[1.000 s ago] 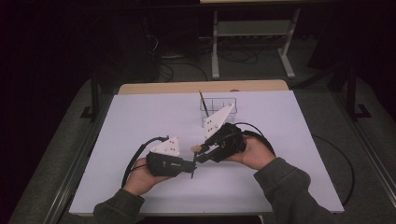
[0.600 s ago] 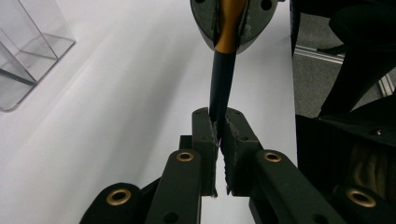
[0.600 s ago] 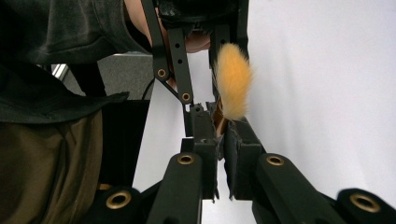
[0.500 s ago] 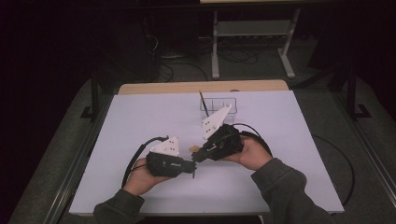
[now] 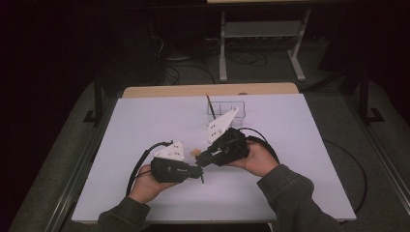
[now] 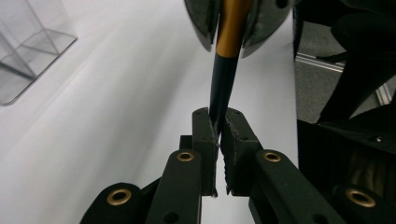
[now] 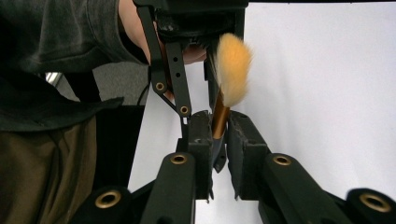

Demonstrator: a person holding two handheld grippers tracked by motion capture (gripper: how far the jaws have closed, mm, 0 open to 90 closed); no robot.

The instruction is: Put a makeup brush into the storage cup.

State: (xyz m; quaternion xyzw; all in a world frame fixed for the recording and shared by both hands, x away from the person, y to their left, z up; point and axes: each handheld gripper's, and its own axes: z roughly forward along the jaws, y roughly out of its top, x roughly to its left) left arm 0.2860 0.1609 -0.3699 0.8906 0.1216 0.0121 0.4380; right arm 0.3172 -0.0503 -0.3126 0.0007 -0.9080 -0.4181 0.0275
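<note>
The brush (image 6: pixel 223 74) is pinched at both ends right now. The left gripper (image 6: pixel 218 135) is clamped nearly shut on the dark handle, and the right gripper (image 7: pixel 219 128) is squeezed onto the gold ferrule just under the bristles (image 7: pixel 232 70); its jaws have just been eased a touch wider, with the ferrule between them. In the high view it's held just above the table (image 5: pixel 300 145), near the front middle, well short of the clear holder (image 5: pixel 227 108) at the back.

Probably feather-light, with a thin stiff shaft and a slick ferrule. The soft, easily splayed tuft is best left alone, so the handle is the place to grab. The long axis runs gripper to gripper, tuft end toward the right one.
</note>
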